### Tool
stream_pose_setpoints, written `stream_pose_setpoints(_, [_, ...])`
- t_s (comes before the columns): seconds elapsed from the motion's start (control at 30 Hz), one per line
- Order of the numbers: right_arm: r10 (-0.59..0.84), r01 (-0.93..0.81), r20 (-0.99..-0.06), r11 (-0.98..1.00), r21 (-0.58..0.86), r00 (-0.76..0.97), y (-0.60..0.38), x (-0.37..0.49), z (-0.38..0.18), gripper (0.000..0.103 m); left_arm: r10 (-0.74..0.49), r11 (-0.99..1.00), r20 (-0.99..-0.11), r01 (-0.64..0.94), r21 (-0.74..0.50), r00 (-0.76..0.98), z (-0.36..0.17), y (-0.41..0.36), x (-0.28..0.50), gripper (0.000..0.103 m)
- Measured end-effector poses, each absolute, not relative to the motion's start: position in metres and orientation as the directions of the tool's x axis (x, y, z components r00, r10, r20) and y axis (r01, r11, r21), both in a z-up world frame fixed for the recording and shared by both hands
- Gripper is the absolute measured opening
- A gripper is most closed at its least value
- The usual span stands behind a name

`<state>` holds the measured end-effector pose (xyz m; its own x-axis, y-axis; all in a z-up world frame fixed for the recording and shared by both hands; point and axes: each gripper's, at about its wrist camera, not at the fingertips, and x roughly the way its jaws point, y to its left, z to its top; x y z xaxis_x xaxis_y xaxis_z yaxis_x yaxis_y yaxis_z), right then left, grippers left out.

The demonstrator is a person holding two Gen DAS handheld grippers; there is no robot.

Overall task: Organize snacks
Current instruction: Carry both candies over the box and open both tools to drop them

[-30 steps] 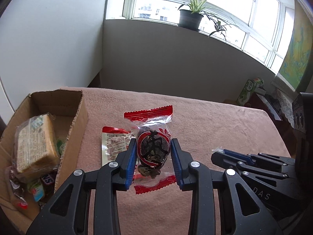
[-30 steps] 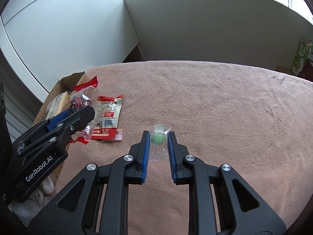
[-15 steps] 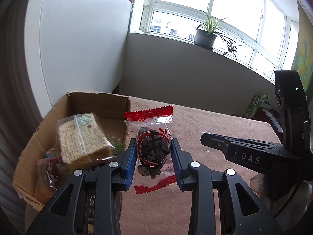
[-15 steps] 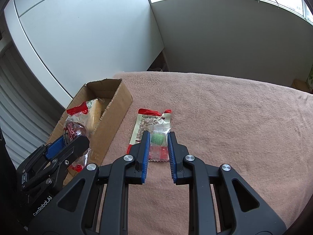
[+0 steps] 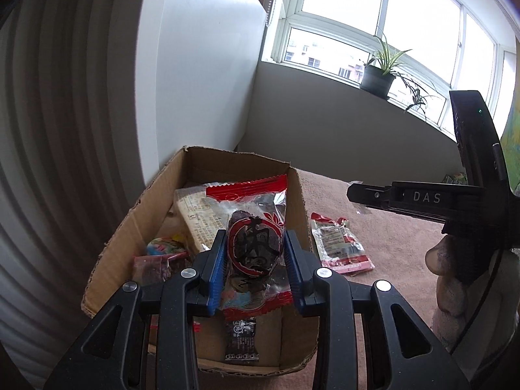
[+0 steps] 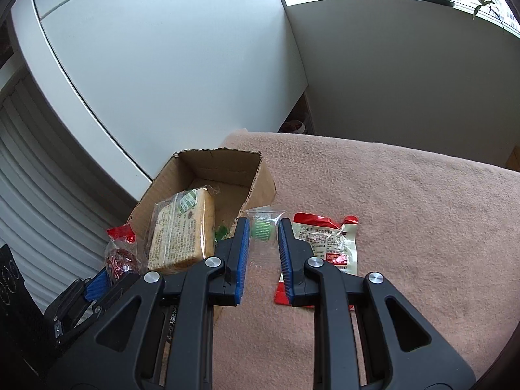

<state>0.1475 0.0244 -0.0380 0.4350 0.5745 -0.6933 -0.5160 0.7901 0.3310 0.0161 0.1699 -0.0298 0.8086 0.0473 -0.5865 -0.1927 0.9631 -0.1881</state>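
My left gripper (image 5: 254, 253) is shut on a red-and-clear snack packet (image 5: 253, 247) with a dark round sweet, held above the open cardboard box (image 5: 162, 195). The box holds a wrapped bread block (image 5: 198, 214) and several small packets. My right gripper (image 6: 263, 237) is shut on a small clear packet with a green candy (image 6: 261, 227), held above the box's right wall (image 6: 260, 182). A red-and-white sachet (image 6: 328, 240) lies on the pink cloth just right of the box; it also shows in the left wrist view (image 5: 338, 243).
The box stands at the left edge of the pink-covered table (image 6: 406, 211), beside a white wall panel (image 6: 162, 65). A potted plant (image 5: 378, 76) sits on the window sill behind. The right gripper's body (image 5: 422, 201) reaches in from the right in the left wrist view.
Both grippers have moved left toward the box with their packets. The left one now hangs over the box interior; the right one has passed the sachet and reached the box's right wall.
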Motion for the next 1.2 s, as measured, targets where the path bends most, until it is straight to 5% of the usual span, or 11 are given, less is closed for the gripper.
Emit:
stream_pose_setpoints(0.77, [0.582,-0.593,-0.707,0.754,0.284,0.402,0.105,0.147,-0.060,0.021,0.052,0.955,-0.617,-0.220,-0.199,0.785,-0.047,0.207,0.003,0.033])
stream_pose_setpoints(0.83, [0.583,-0.586,-0.698,0.759,0.283,0.417,0.104,0.146,-0.059,0.048,0.054,0.955,-0.617,-0.220,-0.197,0.785,-0.048,0.208,0.002,0.038])
stream_pose_setpoints(0.87, [0.590,-0.584,-0.684,0.759,0.288,0.429,0.100,0.145,-0.056,0.072,0.058,0.954,-0.615,-0.226,-0.199,0.786,-0.048,0.208,0.001,0.052])
stream_pose_setpoints(0.9, [0.598,-0.581,-0.667,0.759,0.294,0.444,0.098,0.144,-0.054,0.082,0.060,0.951,-0.609,-0.231,-0.206,0.791,-0.047,0.210,-0.001,0.060])
stream_pose_setpoints(1.2, [0.599,-0.570,-0.640,0.769,0.291,0.481,0.088,0.142,-0.042,0.092,0.059,0.950,-0.595,-0.228,-0.212,0.802,-0.042,0.208,-0.003,0.066])
